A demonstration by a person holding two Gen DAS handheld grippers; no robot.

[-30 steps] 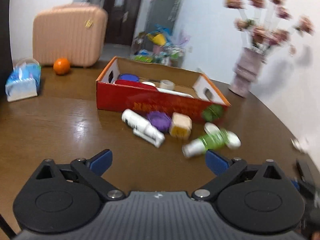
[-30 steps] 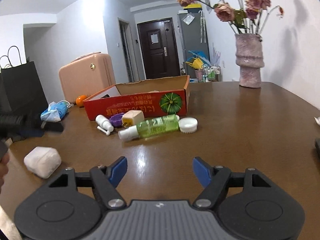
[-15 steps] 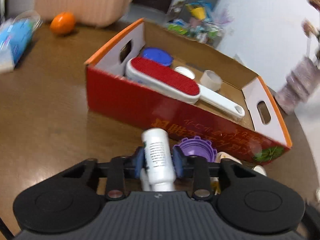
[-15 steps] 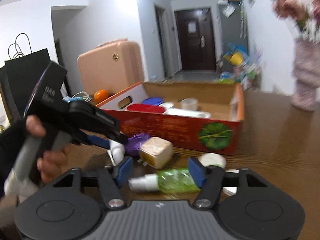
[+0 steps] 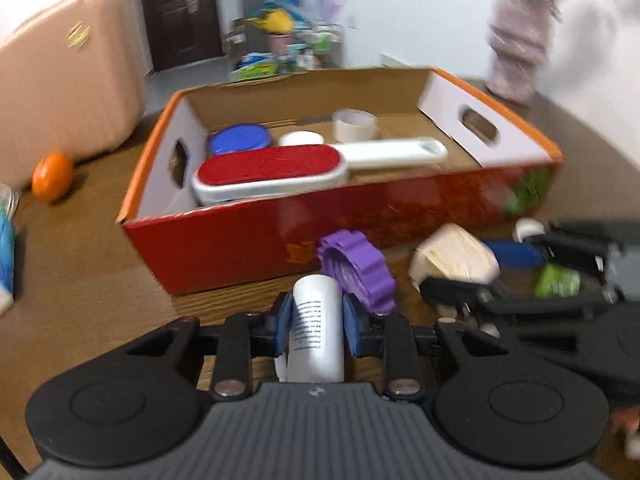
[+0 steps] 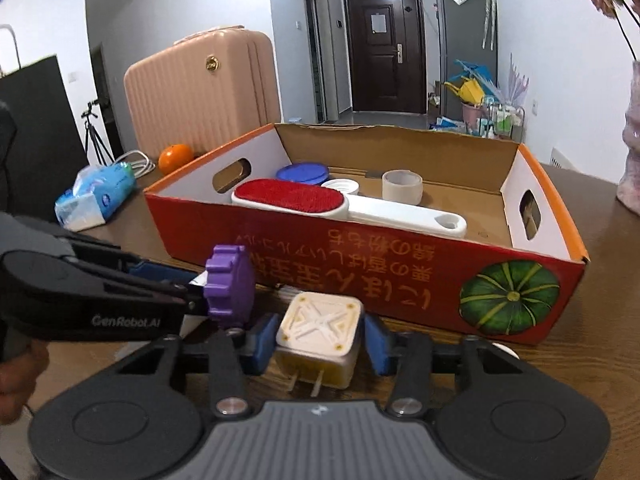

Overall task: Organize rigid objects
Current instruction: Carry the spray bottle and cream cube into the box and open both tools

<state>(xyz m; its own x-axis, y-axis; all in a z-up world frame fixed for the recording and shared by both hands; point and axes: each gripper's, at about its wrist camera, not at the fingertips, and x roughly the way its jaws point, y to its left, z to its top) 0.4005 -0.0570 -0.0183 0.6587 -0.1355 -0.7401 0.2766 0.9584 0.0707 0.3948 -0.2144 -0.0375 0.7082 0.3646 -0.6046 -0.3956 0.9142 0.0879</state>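
My left gripper (image 5: 316,316) is shut on a white bottle (image 5: 316,332) just in front of the red cardboard box (image 5: 240,240). A purple ridged lid (image 5: 356,276) stands on edge against the bottle's right side. My right gripper (image 6: 320,340) has its jaws closing around a white and yellow plug cube (image 6: 320,328), which sits between the blue pads with a thin gap on each side. The left gripper (image 6: 192,288) reaches in from the left, next to the purple lid (image 6: 230,284). A green bottle (image 5: 558,280) lies behind the right gripper's fingers (image 5: 512,254).
The box (image 6: 360,276) holds a red lint brush (image 6: 288,196), a blue lid (image 6: 302,172), a white cap and a tape roll (image 6: 402,186). Behind it stand a pink suitcase (image 6: 200,92), an orange (image 6: 175,157) and a tissue pack (image 6: 96,196). A vase (image 5: 516,64) stands far right.
My left gripper went from open to shut on the white bottle, and the purple lid tipped onto its edge. My right gripper came forward around the plug cube, its jaws narrowing.
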